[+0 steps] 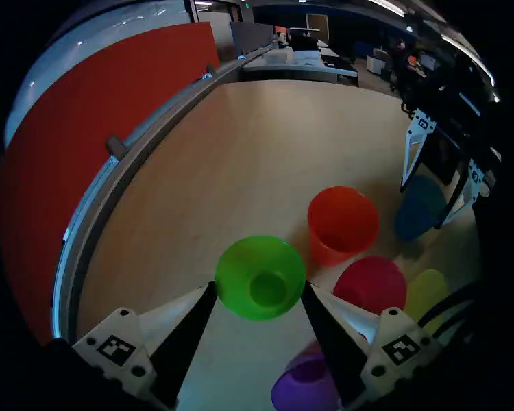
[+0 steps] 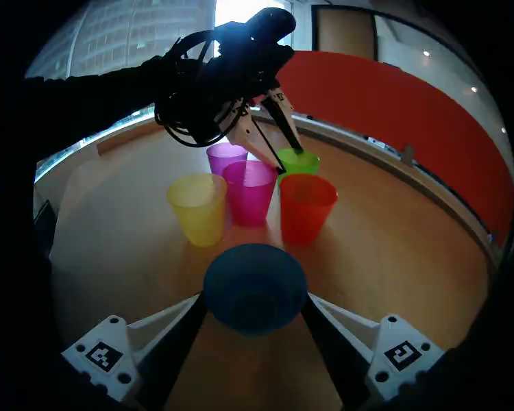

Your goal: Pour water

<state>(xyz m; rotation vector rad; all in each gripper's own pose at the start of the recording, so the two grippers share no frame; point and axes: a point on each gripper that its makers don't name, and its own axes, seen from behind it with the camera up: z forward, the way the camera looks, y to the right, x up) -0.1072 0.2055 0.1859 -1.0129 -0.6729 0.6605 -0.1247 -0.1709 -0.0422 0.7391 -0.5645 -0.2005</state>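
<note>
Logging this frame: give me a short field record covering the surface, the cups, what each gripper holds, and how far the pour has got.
surface: wooden table
left gripper: shut on green cup
right gripper: shut on blue cup
free cups: orange cup, magenta cup, yellow cup, purple cup, upright in a cluster
pour: not begun; both held cups look upright
water: cannot tell whether any cup holds any
</note>
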